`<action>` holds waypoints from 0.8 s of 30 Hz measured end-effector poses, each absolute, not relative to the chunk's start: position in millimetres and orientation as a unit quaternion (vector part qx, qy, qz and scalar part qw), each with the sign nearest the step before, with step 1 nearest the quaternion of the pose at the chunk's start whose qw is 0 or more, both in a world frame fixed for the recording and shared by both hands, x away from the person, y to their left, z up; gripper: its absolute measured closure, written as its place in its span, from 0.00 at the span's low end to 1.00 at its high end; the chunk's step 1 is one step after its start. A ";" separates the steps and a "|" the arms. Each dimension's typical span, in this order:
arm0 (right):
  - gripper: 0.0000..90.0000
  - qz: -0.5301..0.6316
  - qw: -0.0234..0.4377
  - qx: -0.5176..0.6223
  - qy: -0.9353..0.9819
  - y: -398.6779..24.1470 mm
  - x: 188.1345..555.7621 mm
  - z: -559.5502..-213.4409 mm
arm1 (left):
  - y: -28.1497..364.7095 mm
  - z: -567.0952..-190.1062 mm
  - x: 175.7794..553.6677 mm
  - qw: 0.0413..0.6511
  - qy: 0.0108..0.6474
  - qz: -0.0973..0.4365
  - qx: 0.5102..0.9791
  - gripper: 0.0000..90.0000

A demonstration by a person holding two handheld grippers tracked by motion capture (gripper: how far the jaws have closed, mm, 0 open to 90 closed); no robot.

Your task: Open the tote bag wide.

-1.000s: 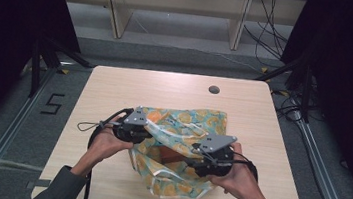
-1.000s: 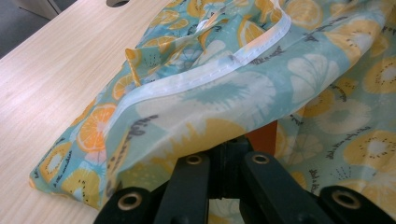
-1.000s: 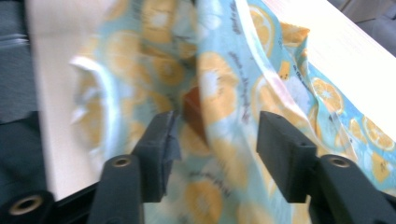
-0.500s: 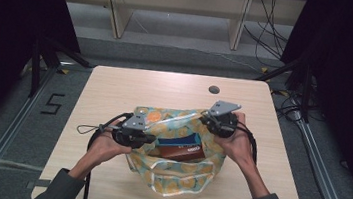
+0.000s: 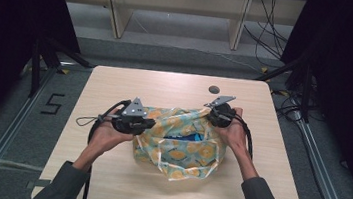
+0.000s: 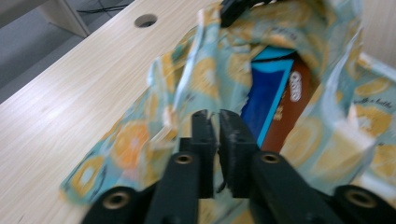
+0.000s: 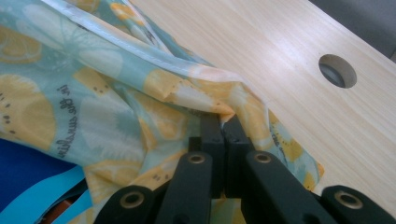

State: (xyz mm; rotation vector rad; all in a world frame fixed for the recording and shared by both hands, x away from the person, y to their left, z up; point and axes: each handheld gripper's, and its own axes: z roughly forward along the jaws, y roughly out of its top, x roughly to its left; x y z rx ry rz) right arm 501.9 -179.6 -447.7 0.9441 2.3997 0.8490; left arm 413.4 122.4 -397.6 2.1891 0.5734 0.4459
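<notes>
Closest to you, your left gripper (image 6: 215, 116) sat on the 9 o'clock side of the fabric bag (image 5: 178, 152). Its jaws had just been easing apart, leaving a thin slit with the pale hem at their tips. Whether the pads pinched that hem could not be told. Your right gripper (image 7: 223, 122) was clenched tight on a fold of the rim at about 1 o'clock, cloth bunched right up to its tips.

The bag lay on the near middle of the table (image 5: 116, 80), its mouth spread between your two hands. A blue and brown box (image 6: 268, 102) lay flat inside, in view through the gap. Beyond it, at 12 o'clock near the far edge, was the cable hole (image 5: 214, 89), well apart from the bag.

The step looked like holding the mouth wide. To do that well, you needed a sure bite on the left hem before pulling. You should then have drawn the two rims apart level, toward 9 and 3 o'clock, and kept the cloth low so that the box did not slide or tip. One slack side would likely have let the mouth fold shut.
</notes>
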 end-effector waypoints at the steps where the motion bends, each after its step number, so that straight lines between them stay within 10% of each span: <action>1: 1.00 0.309 0.217 0.339 0.862 -179.9 503.9 -448.5 | 116.2 -397.3 413.4 0.404 0.220 0.176 0.870 0.89; 12: 0.93 0.338 0.210 0.338 0.853 -179.0 507.4 -445.3 | 50.8 -427.7 466.2 0.252 0.246 0.185 0.918 0.49; 24: 0.61 0.364 0.174 0.340 0.850 -192.7 453.0 -407.9 | 65.2 -439.6 486.3 0.268 0.254 0.170 0.914 0.99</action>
